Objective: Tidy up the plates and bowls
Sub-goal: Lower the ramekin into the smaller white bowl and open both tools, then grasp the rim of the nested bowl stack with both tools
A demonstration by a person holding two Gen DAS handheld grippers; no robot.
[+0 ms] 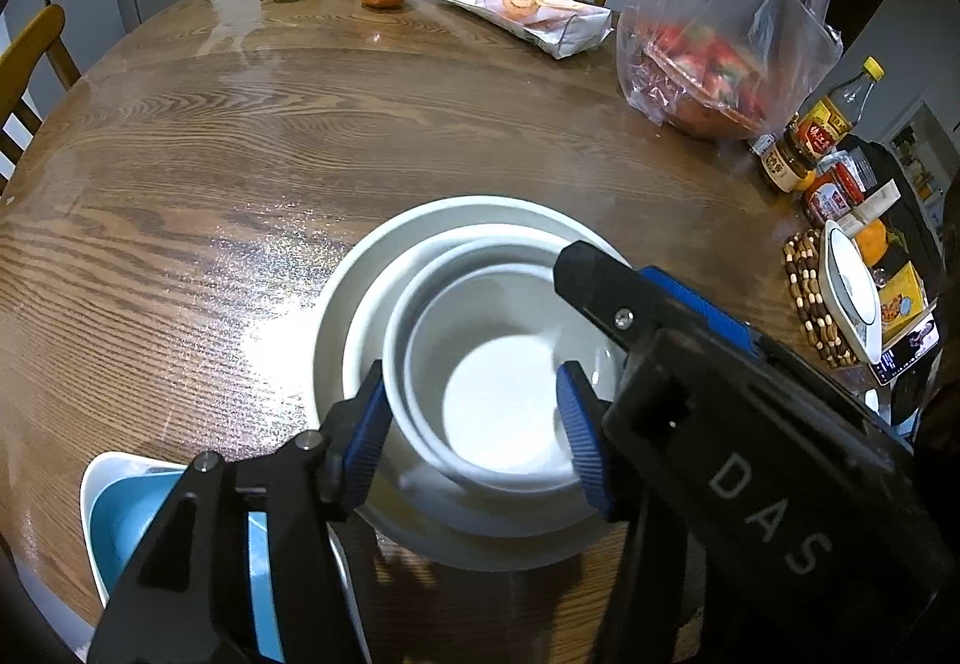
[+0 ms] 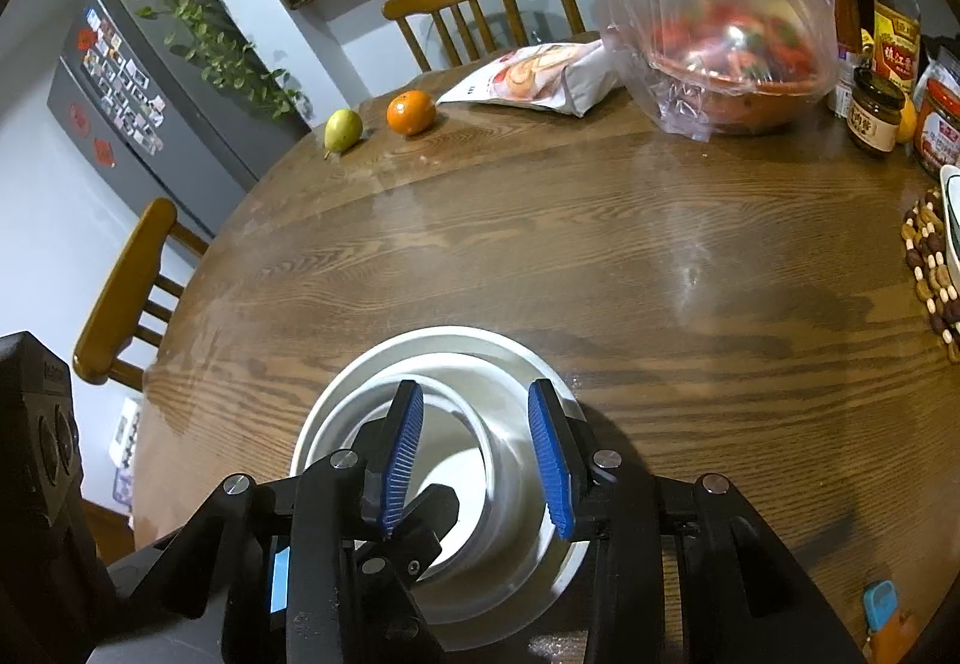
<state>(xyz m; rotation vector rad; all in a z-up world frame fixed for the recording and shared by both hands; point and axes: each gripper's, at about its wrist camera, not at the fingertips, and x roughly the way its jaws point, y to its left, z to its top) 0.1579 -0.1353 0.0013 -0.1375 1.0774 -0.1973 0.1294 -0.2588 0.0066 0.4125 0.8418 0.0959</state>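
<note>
The left gripper (image 1: pixel 474 418) stands with its jaws parted astride the near-left wall of the inner bowl (image 1: pixel 498 412): one blue pad outside the rim, the other inside over the white floor; neither pad looks pressed on the wall, so I judge the bowl released, not grasped. The right gripper (image 2: pixel 477 460) also has its jaws apart, hanging over the right side of the same nest with nothing clamped between the pads; its body crosses the left wrist view from the right.

The inner bowl sits in a slightly wider bowl (image 1: pixel 399 364), and both rest in the broad white plate (image 1: pixel 336 316); the stack stands on the round wooden table (image 1: pixel 240 154) close to its near edge. Being round, it has no long axis, so any rim point serves.

A blue dish (image 1: pixel 129 514) lies at the near-left edge, just beside the left gripper, the nearer hand for it; a further white dish (image 1: pixel 852 292) rests on a beaded mat (image 1: pixel 810 298) at the right edge.
</note>
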